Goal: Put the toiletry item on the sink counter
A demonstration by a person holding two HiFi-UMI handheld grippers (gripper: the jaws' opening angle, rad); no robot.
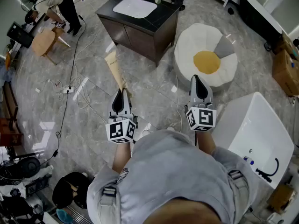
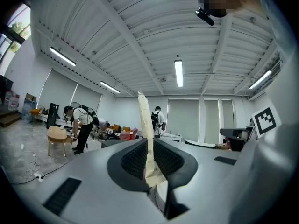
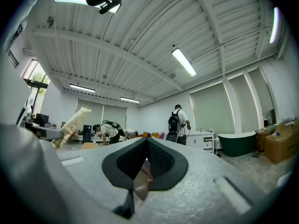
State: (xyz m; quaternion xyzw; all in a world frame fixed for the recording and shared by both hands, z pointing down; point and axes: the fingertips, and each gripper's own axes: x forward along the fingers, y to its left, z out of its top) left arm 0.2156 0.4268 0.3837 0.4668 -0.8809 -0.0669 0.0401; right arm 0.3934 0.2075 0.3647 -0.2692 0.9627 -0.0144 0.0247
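I hold a long beige toiletry tube (image 1: 115, 68) in my left gripper (image 1: 121, 94), over the marble floor. In the left gripper view the tube (image 2: 145, 125) stands upright between the black pads, which are shut on its lower end. From the right gripper view the tube (image 3: 72, 124) shows at the left, tilted. My right gripper (image 1: 196, 79) hovers level with the left one, jaws together and nothing in them. The sink counter (image 1: 159, 20), a dark cabinet with a white basin (image 1: 135, 7), stands well ahead of both grippers.
A white and yellow beanbag (image 1: 205, 59) lies ahead on the right. At the right stands a white bathtub (image 1: 254, 134), with cardboard boxes (image 1: 286, 64) behind it. Cables (image 1: 70, 90) and a wooden chair (image 1: 44, 41) are at the left. People (image 2: 81, 125) work far off.
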